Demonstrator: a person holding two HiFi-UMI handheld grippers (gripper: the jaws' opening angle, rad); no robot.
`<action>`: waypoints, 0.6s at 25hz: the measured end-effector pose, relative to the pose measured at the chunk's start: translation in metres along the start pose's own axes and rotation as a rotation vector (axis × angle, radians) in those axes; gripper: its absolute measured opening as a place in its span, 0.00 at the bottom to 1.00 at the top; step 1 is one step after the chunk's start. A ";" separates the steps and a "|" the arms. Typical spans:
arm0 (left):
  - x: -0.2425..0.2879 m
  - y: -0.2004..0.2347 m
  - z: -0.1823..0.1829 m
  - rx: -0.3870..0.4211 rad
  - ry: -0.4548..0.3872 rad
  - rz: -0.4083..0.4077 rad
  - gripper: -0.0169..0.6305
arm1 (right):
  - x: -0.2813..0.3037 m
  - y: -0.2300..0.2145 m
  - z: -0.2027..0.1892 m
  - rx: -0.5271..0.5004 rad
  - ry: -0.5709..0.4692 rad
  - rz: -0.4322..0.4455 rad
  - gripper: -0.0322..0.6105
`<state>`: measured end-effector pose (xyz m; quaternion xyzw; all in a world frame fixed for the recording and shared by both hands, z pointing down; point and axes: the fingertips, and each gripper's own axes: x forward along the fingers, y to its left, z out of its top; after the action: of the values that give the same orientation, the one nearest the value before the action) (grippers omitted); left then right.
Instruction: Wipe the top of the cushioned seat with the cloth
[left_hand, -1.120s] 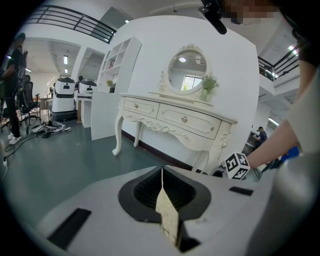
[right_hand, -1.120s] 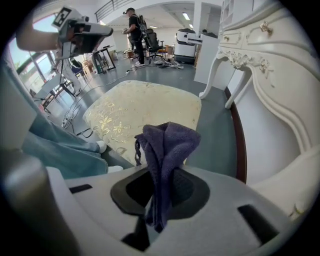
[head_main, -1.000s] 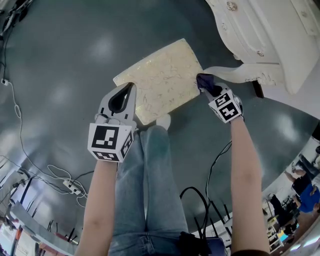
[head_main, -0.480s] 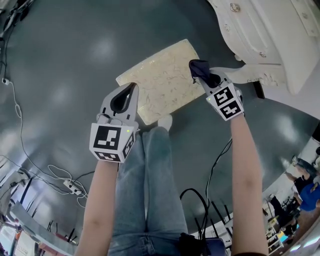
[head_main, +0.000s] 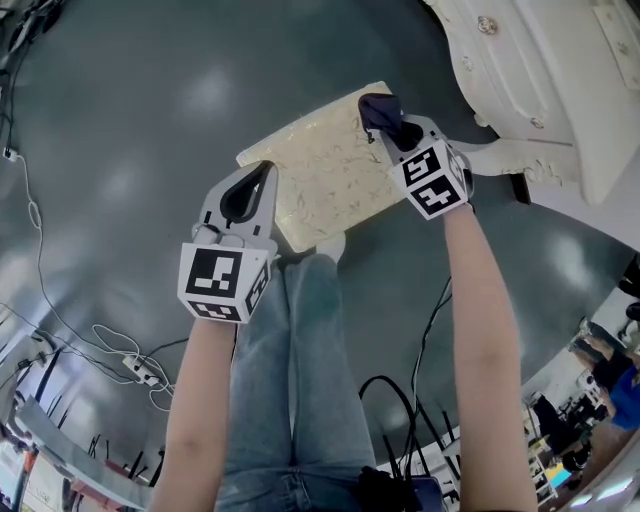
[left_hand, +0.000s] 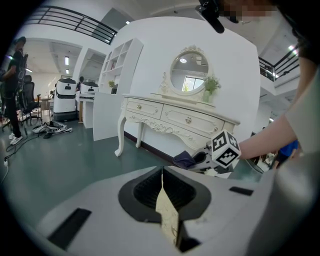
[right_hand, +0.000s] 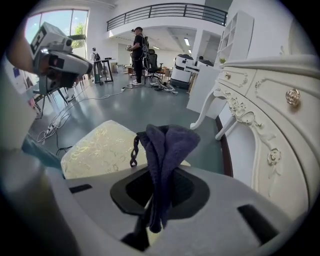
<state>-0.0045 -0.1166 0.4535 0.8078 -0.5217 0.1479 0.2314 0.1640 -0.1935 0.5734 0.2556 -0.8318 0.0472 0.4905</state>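
The cushioned seat (head_main: 315, 170), cream with a gold leaf pattern, stands on the grey floor in front of my legs. My right gripper (head_main: 388, 124) is shut on a dark blue cloth (head_main: 376, 108), which hangs over the seat's far right corner. In the right gripper view the cloth (right_hand: 167, 142) bunches up out of the jaws, with the seat (right_hand: 102, 147) just beyond. My left gripper (head_main: 264, 172) hovers over the seat's near left edge, jaws shut and holding nothing. A sliver of the seat (left_hand: 168, 220) shows through their slit.
A white carved dressing table (head_main: 545, 70) stands close on the right, one curved leg (head_main: 480, 150) beside the seat. My jeans-clad legs (head_main: 300, 370) are just below the seat. Cables (head_main: 130, 365) trail on the floor at left. People stand far off.
My right gripper has carried the cloth along the seat's right edge toward its far corner. The left gripper has hardly moved.
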 end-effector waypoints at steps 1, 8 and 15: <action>0.001 0.002 0.000 -0.002 -0.001 0.004 0.04 | 0.004 -0.002 0.004 -0.003 0.006 0.002 0.10; 0.004 0.015 -0.003 -0.027 0.001 0.029 0.04 | 0.029 -0.008 0.021 -0.004 0.034 0.031 0.10; 0.006 0.026 -0.006 -0.046 0.006 0.050 0.04 | 0.053 -0.016 0.027 -0.099 0.111 0.014 0.10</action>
<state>-0.0253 -0.1274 0.4669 0.7884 -0.5443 0.1443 0.2477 0.1296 -0.2363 0.6017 0.2222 -0.8065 0.0234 0.5474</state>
